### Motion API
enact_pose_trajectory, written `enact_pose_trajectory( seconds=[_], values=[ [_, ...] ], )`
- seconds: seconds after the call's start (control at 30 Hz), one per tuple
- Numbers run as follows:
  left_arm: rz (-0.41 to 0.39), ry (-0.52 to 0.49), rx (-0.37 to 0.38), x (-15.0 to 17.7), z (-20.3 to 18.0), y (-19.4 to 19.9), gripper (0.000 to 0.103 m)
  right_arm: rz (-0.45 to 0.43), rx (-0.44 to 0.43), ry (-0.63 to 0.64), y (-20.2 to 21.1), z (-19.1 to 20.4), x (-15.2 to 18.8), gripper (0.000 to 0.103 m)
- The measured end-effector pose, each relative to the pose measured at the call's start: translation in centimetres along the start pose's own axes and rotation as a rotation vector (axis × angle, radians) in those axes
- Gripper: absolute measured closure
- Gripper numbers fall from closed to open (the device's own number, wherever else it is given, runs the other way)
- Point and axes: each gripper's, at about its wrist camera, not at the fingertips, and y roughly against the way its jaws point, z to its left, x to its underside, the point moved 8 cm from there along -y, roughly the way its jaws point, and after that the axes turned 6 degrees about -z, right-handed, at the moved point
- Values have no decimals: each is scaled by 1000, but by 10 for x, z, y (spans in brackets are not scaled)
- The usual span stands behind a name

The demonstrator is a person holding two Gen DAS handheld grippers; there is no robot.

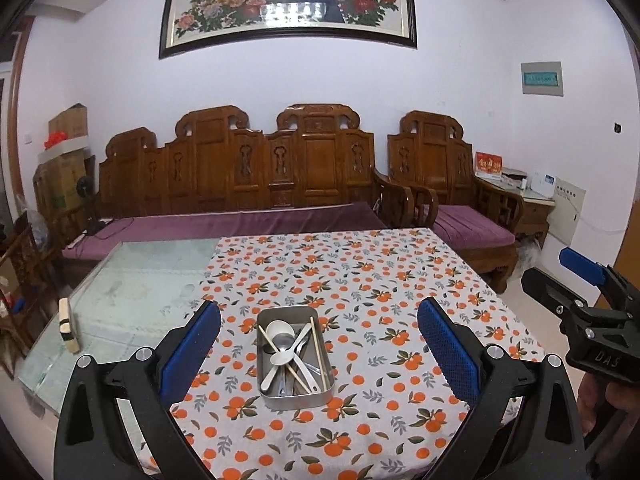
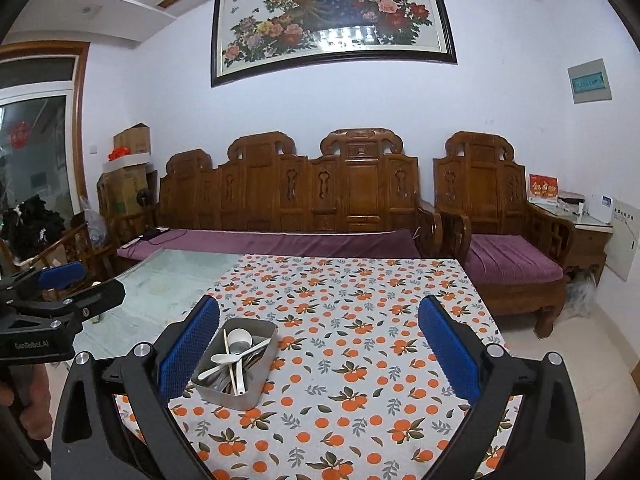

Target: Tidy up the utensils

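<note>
A metal tray [image 1: 294, 394] of spoons [image 1: 279, 330] and chopsticks [image 1: 318, 346] (all jumbled) sits on the near tablecloth [image 1: 380, 280]; left gripper [image 1: 318, 350] and right gripper [image 2: 319, 350] hover released, holding nothing.

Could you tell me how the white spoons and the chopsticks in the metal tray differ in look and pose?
The white spoons have broad rounded bowls and flat handles, while the chopsticks are thin, straight tan sticks. The white spoons lie bunched across the middle of the tray, one bowl near the far end; one of the chopsticks runs along the right wall and another crosses diagonally under the spoons. Both kinds lie loose and mixed with metal cutlery in the metal tray on the orange-print tablecloth.
</note>
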Motion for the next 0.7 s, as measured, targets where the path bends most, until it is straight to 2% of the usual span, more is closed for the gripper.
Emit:
enact_pose_trajectory(
  seconds=[0.7],
  values=[
    [-24, 13, -29, 0, 7, 7, 8, -7, -7, -5, 7, 6, -5, 3]
  ],
)
